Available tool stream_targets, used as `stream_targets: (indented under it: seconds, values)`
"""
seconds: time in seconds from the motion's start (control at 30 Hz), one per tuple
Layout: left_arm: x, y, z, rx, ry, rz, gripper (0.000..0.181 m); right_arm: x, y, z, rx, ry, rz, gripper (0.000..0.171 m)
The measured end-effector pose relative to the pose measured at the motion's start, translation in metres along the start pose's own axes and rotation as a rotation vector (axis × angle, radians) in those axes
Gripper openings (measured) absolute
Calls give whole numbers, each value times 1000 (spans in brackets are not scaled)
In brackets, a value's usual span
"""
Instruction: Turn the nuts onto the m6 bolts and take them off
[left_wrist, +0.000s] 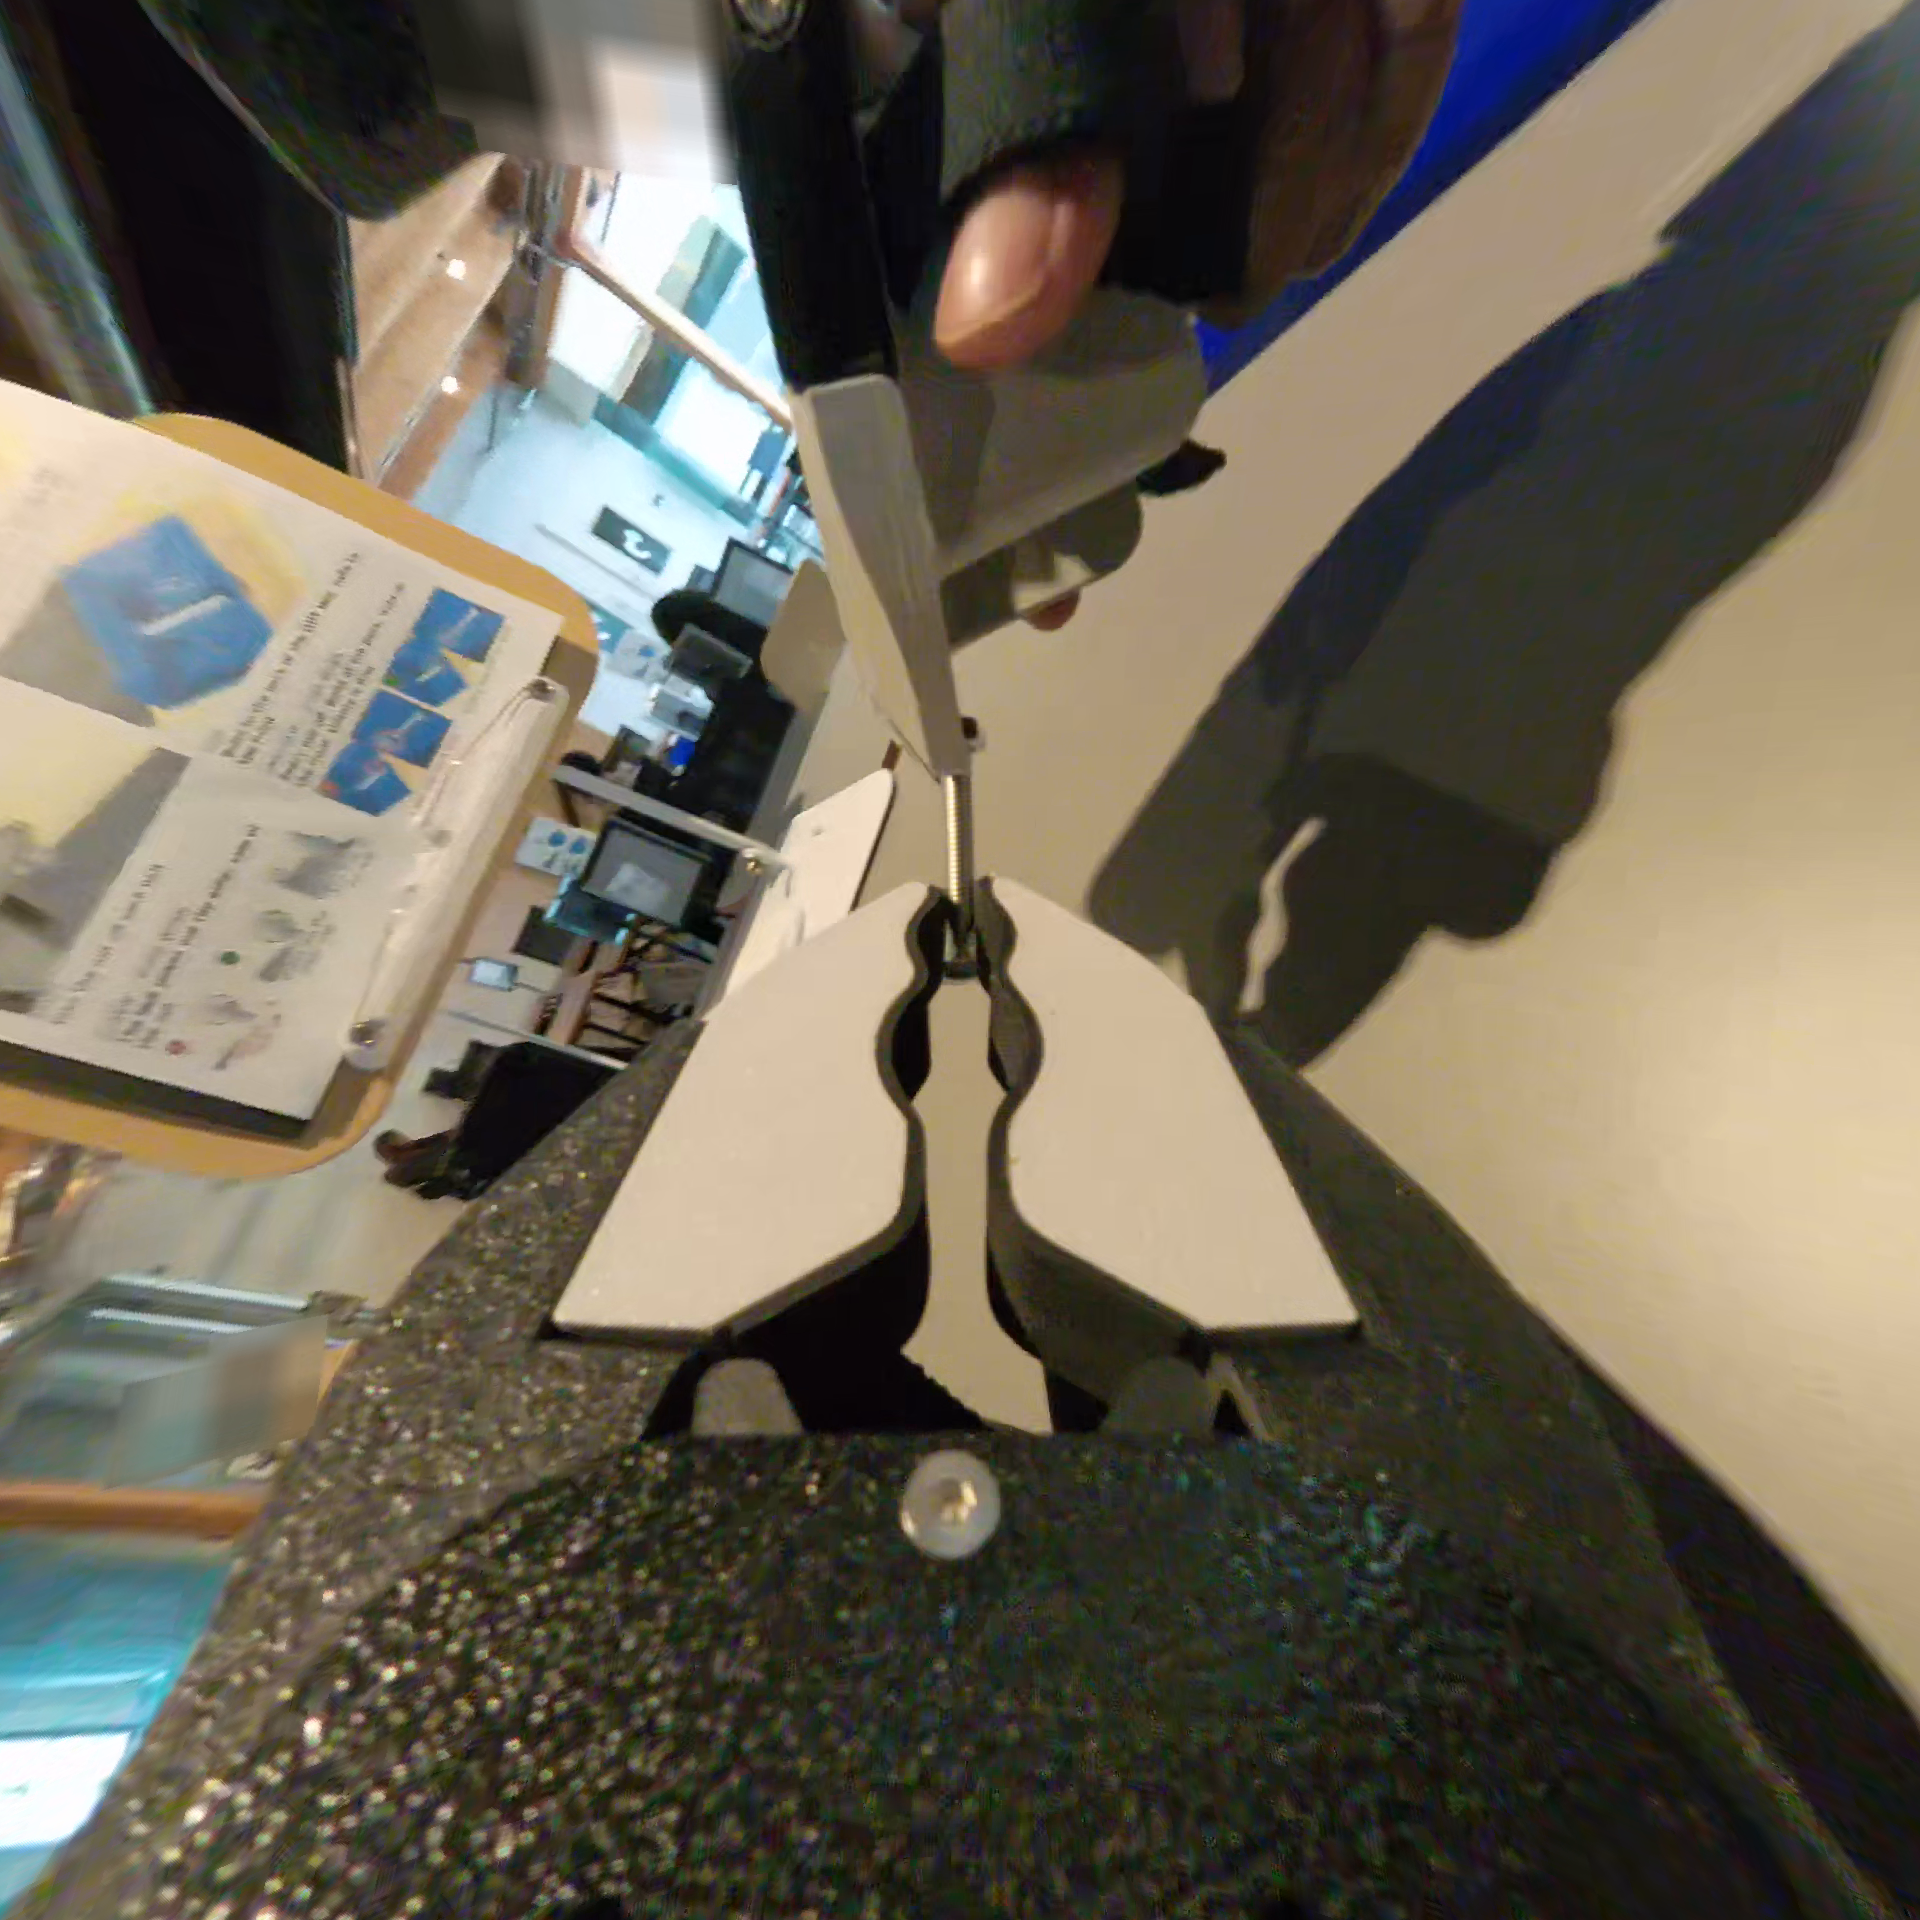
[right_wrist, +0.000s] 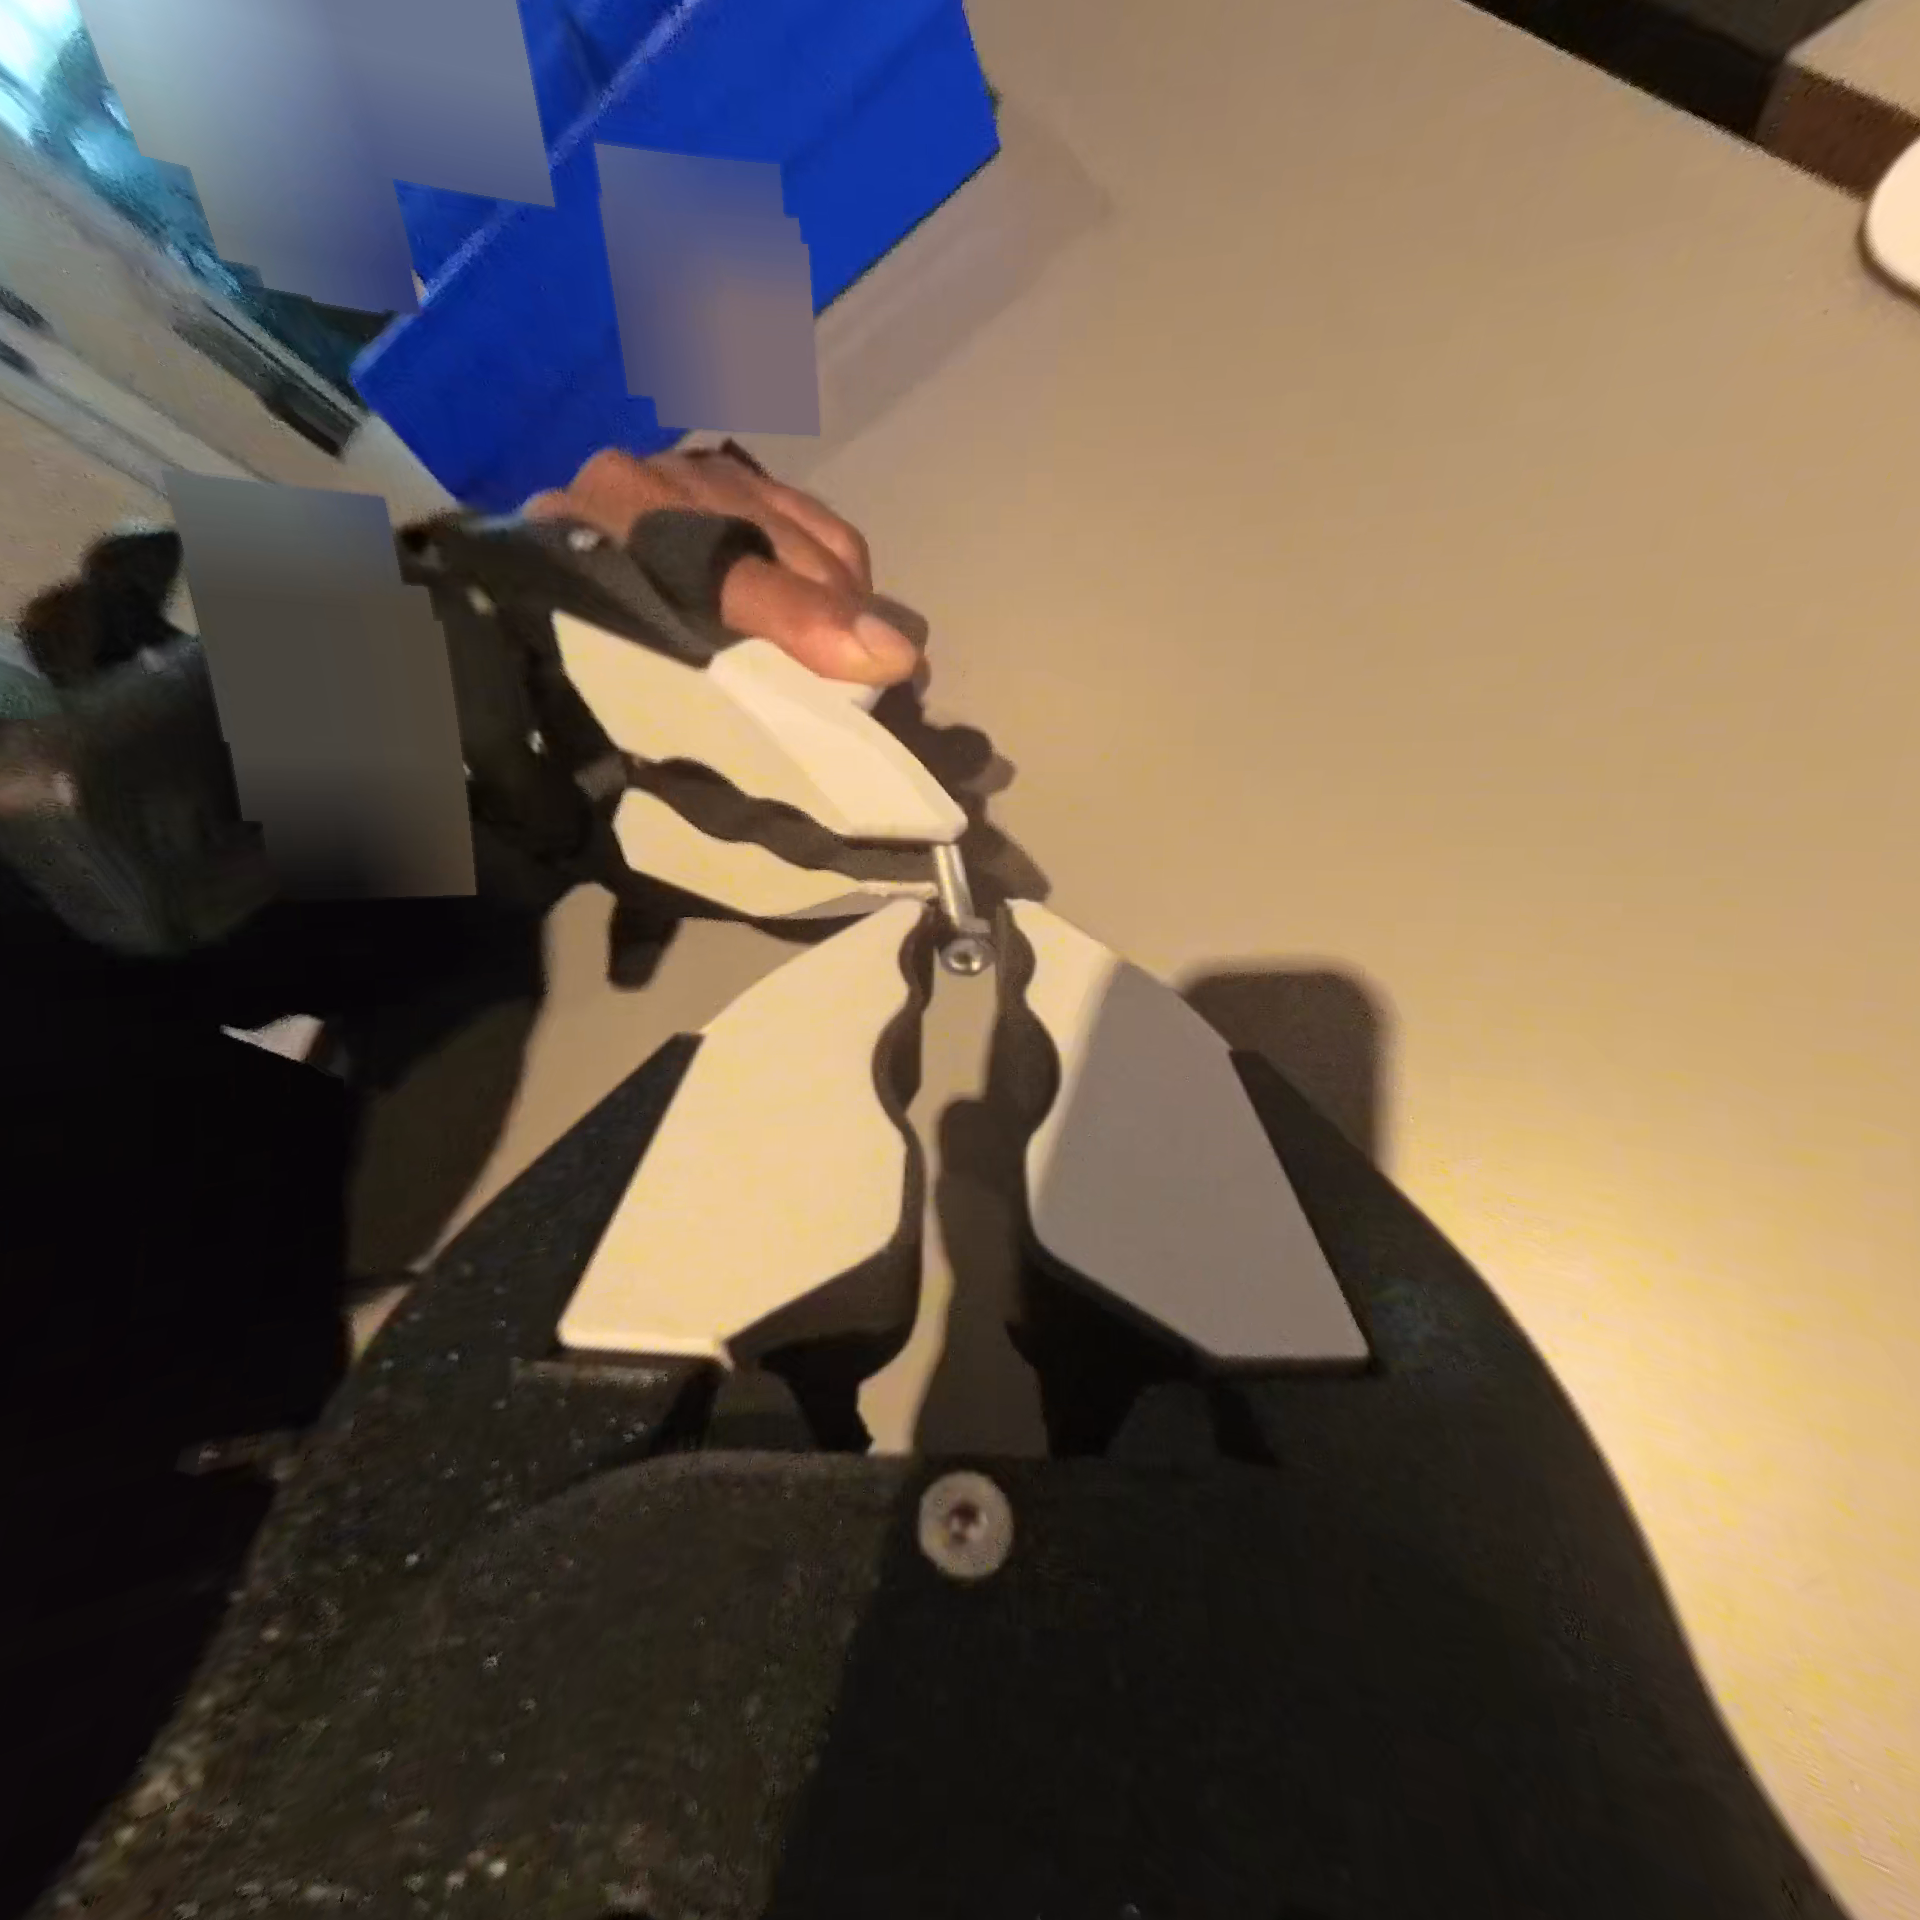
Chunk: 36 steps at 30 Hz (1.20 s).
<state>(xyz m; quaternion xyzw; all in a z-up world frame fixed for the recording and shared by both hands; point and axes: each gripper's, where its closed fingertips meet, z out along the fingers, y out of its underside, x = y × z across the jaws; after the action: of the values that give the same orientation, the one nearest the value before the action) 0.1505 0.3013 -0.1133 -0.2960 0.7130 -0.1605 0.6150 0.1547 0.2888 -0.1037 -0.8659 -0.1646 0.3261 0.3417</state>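
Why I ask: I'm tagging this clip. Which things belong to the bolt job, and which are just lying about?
In the job: the bolt, gripped at one end by the left claw and at its head by the right claw. No nut shows plainly.

Lying about: blue box; printed sheets on a wooden board; the table below.

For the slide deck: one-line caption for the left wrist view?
Both grippers hold one bolt above the table: left gripper at one end, right gripper at the other.
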Motion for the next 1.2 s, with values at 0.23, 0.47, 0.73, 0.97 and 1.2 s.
stream_targets:
  seconds: [0.23,0.47,0.73,0.97,1.2]
  values:
    - [-3,4,-1,58,79,-251,5,1,-5,-15,11,60,-315,39]
    - [4,-12,-6,185,209,-426,5,-7,7,-9,-87,156,-628,39]
    - [8,-19,-9,223,254,-447,5,-16,4,-5,-72,173,-700,15]
    - [8,-2,-1,35,80,-87,5,1,13,5,-127,146,-202,11]
    - [4,1,-1,52,88,-178,5,0,9,3,-86,66,-206,45]
